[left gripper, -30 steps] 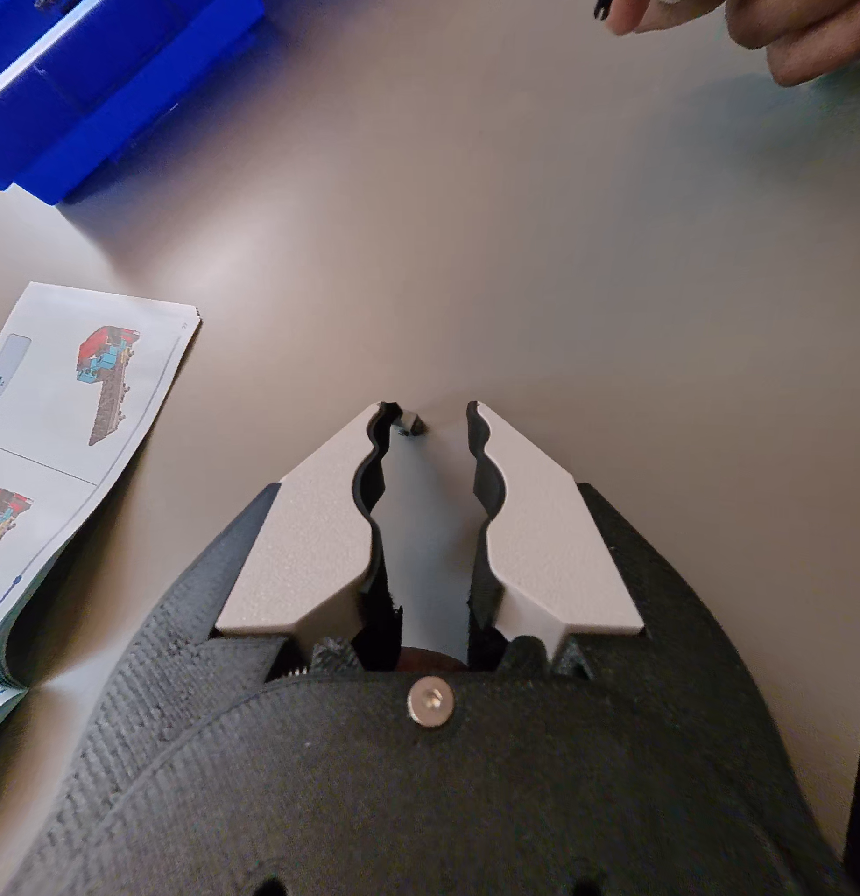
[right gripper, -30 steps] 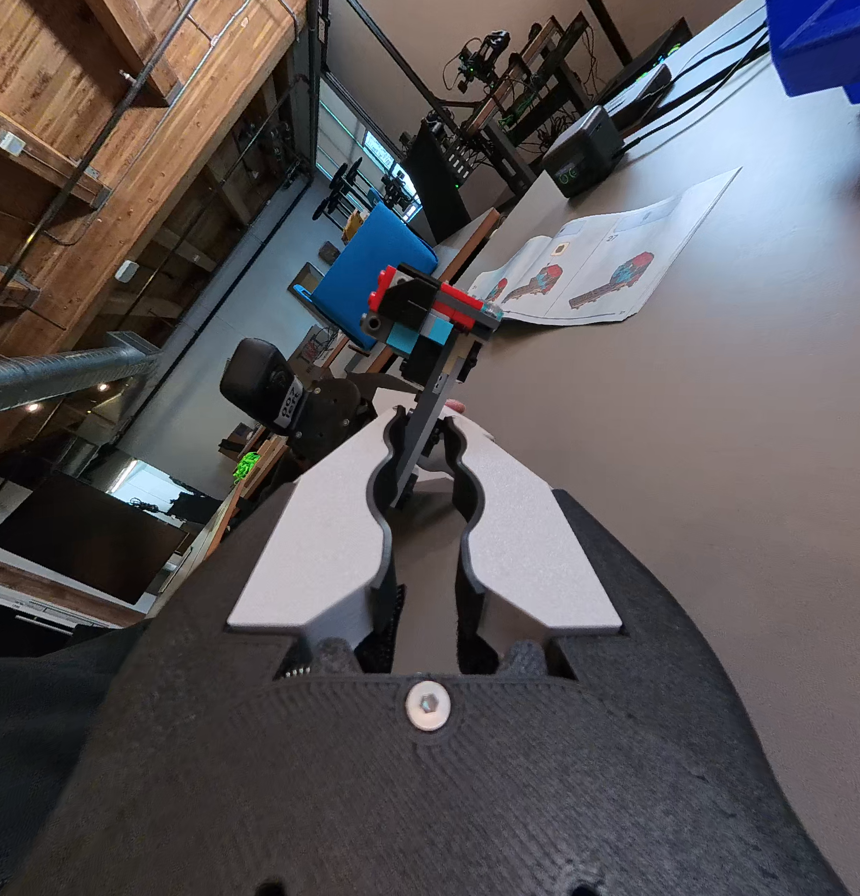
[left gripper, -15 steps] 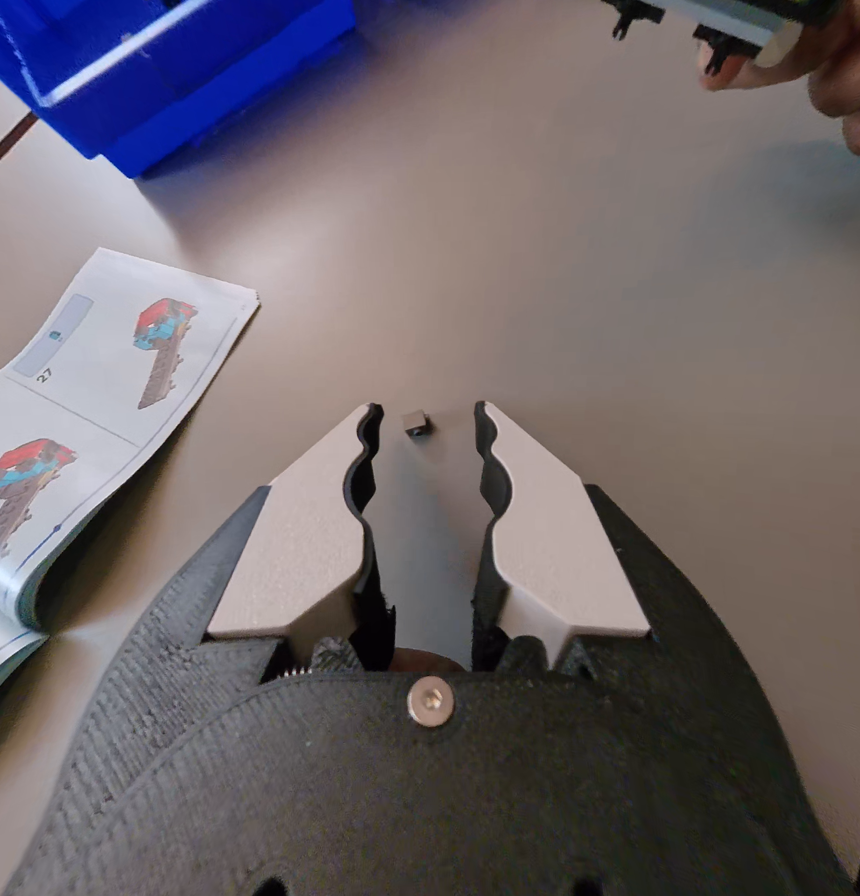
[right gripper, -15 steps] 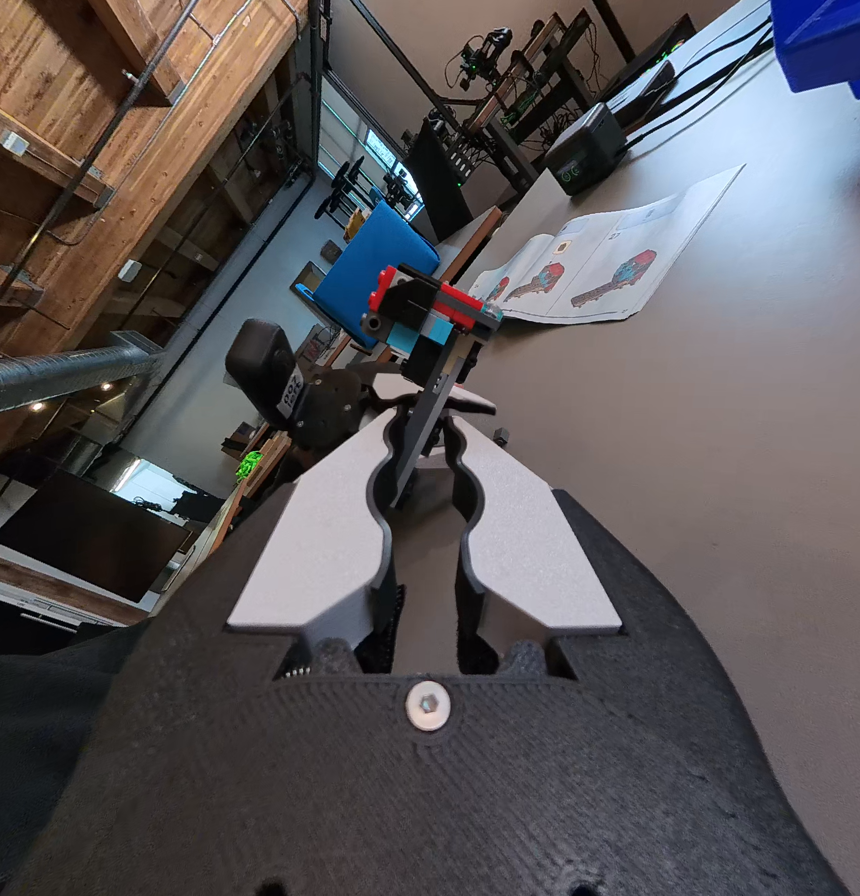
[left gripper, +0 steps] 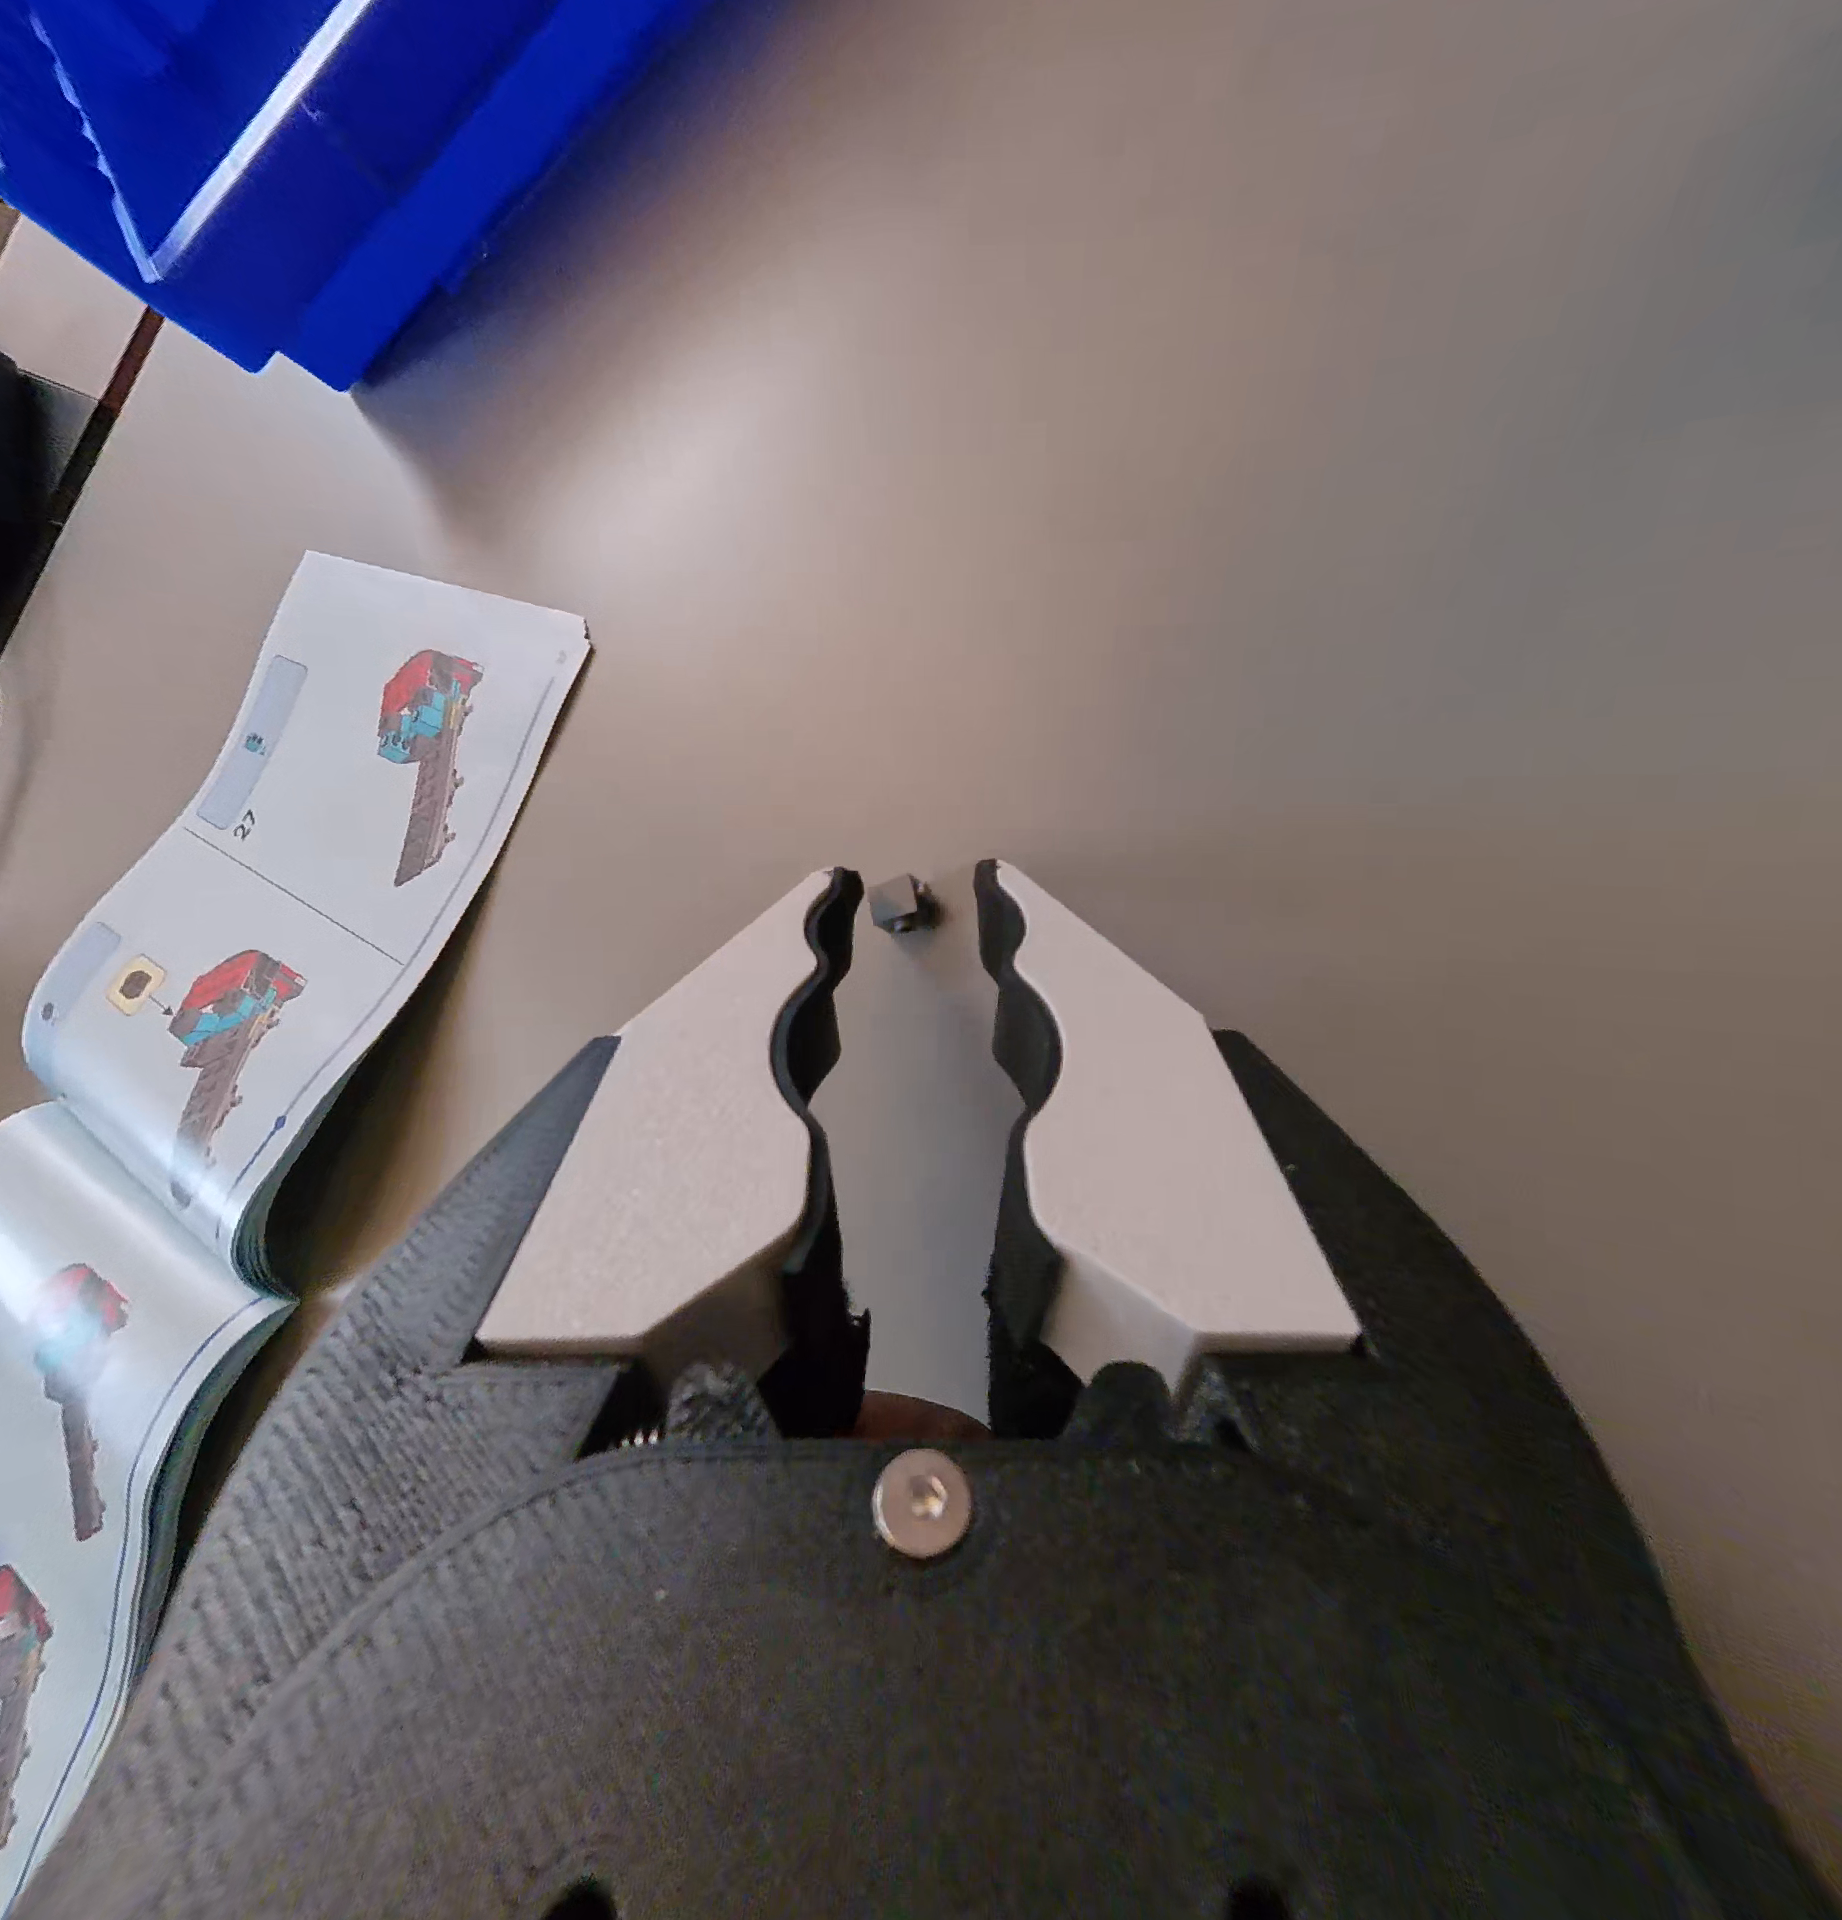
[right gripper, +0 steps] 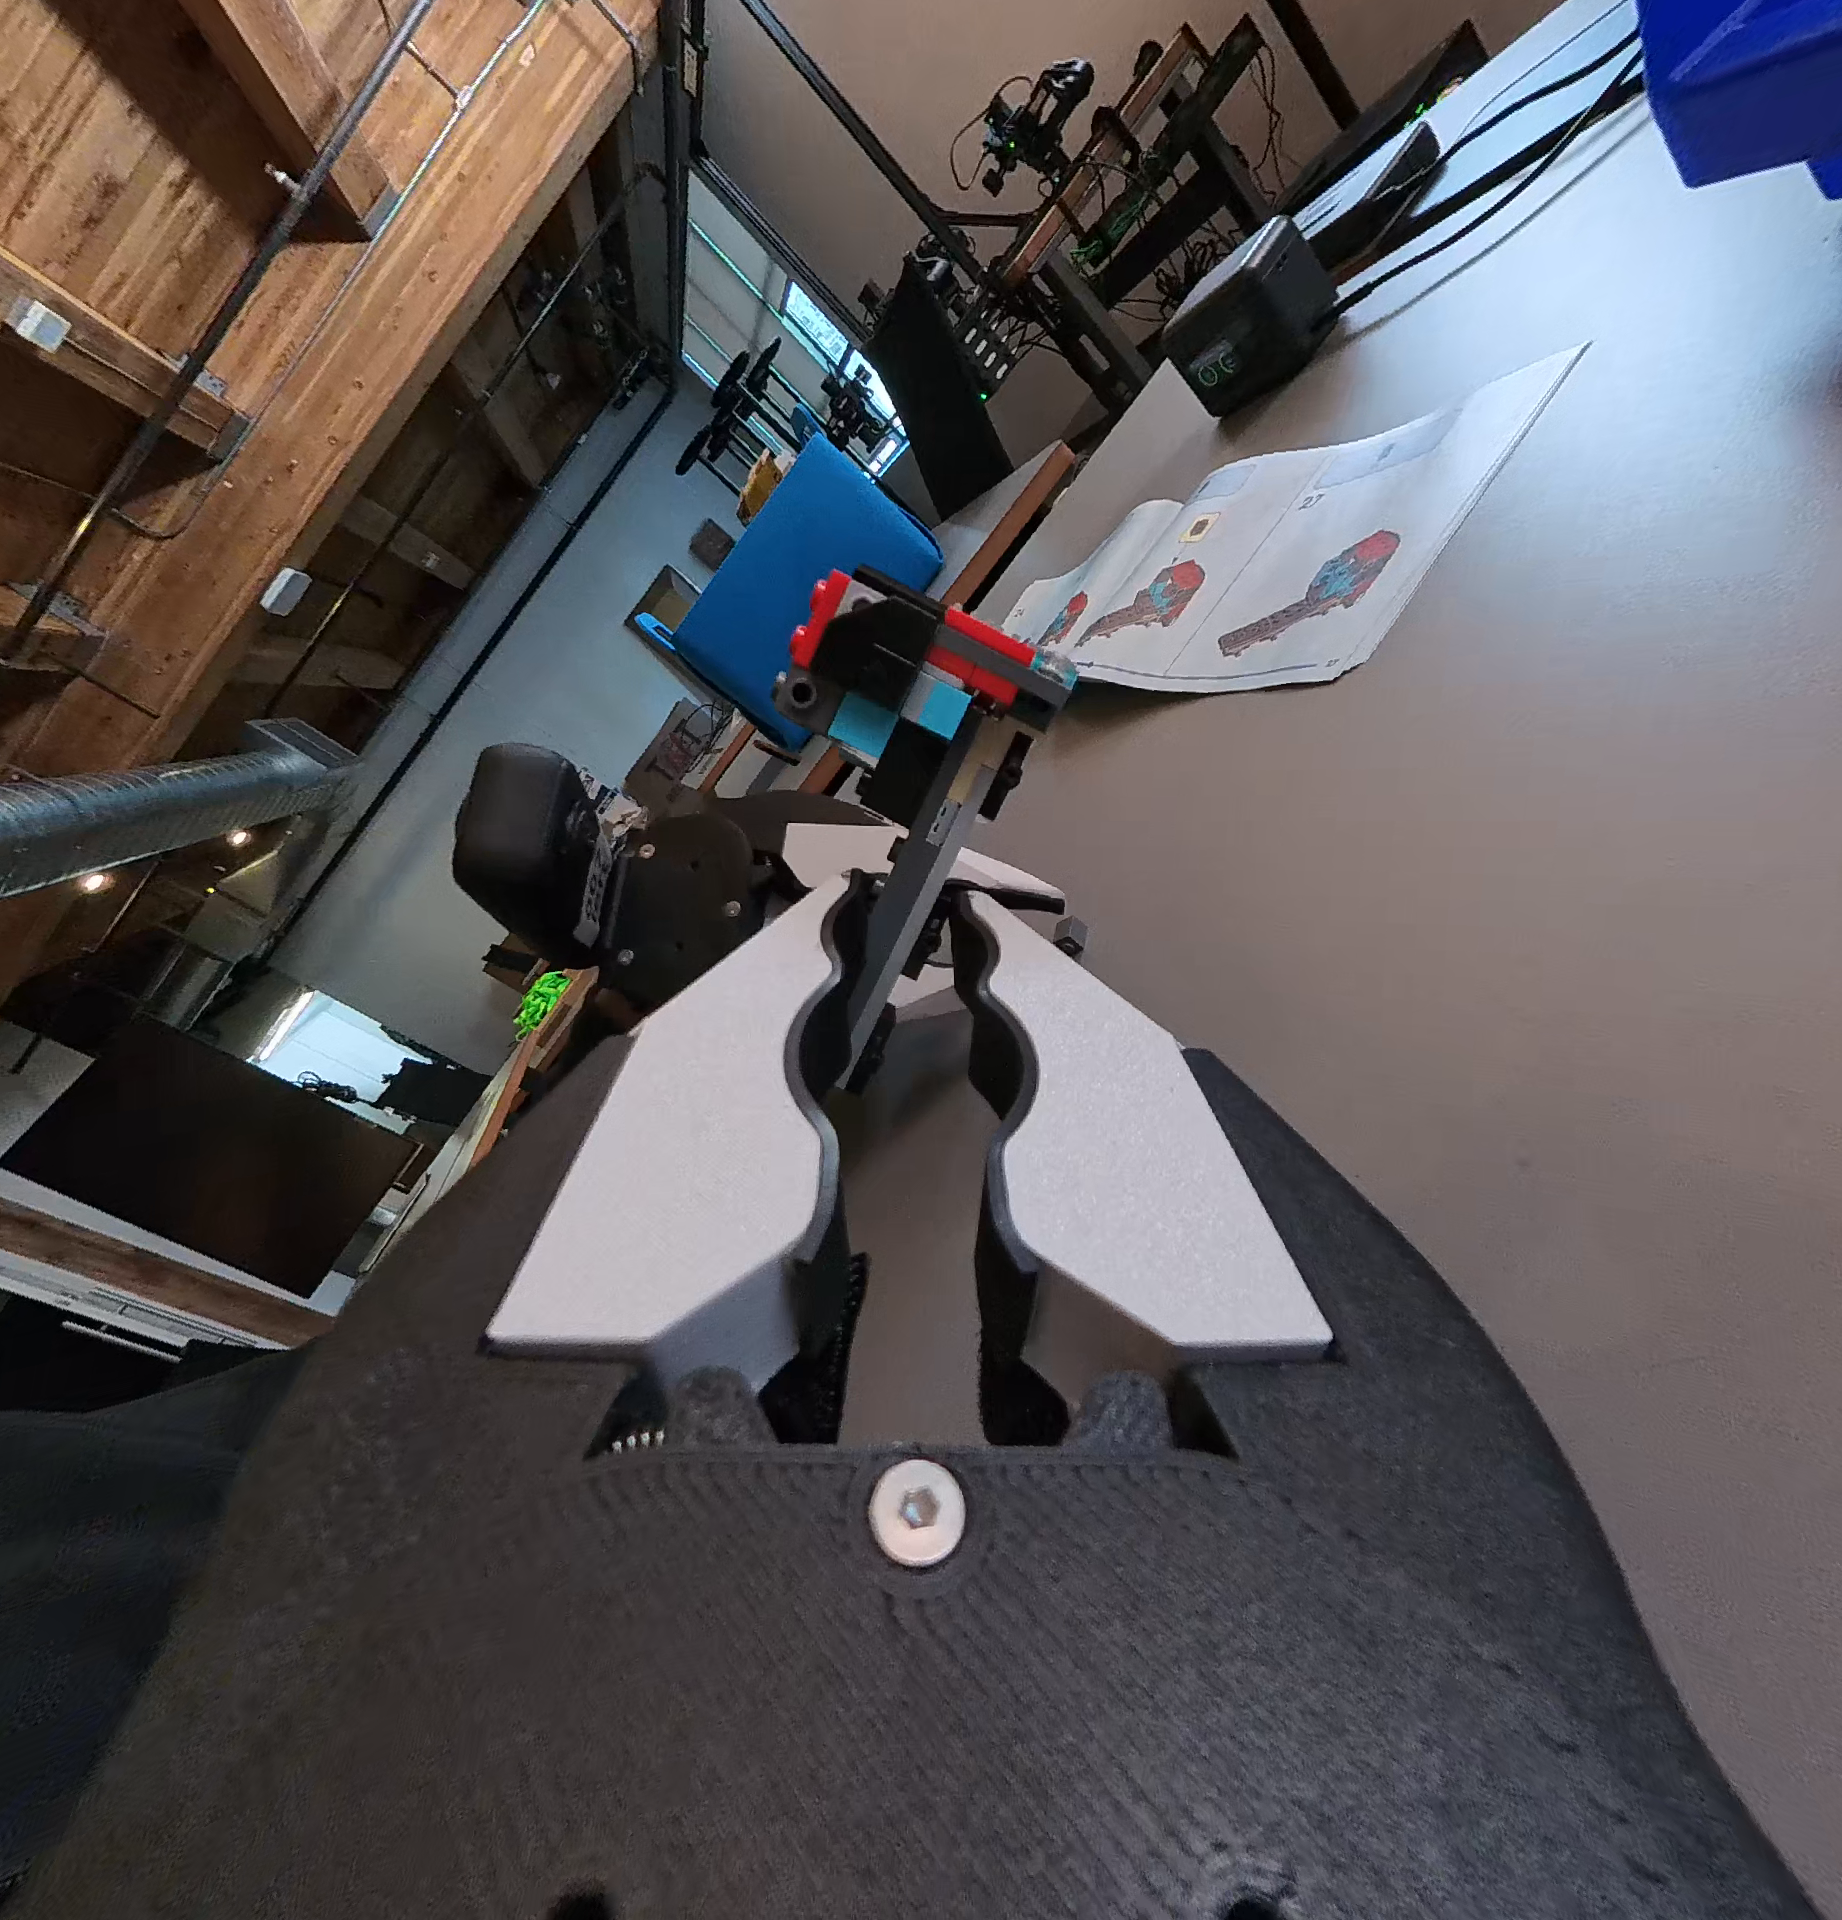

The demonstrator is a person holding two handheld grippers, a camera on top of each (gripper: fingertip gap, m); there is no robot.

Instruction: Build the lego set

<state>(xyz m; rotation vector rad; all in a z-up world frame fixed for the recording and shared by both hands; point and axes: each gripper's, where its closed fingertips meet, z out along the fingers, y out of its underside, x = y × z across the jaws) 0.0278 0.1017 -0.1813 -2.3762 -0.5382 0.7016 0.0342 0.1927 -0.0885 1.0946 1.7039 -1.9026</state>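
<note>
L gripper (left gripper: 915, 883) jaws spread, w/ a small dark brick (left gripper: 899, 900) on the tabletop (left gripper: 1312, 520) between the tips, touching neither. Booklet (left gripper: 304, 883) lies open left of the brick; blue bin (left gripper: 304, 156) beyond booklet. R gripper (right gripper: 901, 899) jaws pinching the model (right gripper: 922, 675) by its grey strip, held above the tabletop, red/teal block end farthest from the jaws.

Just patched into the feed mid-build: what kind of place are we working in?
Probably a workshop or lab in a converted industrial building: timber beams and a metal duct overhead, racks of wired equipment behind, and a long grey table carrying the open instruction booklet.
</note>
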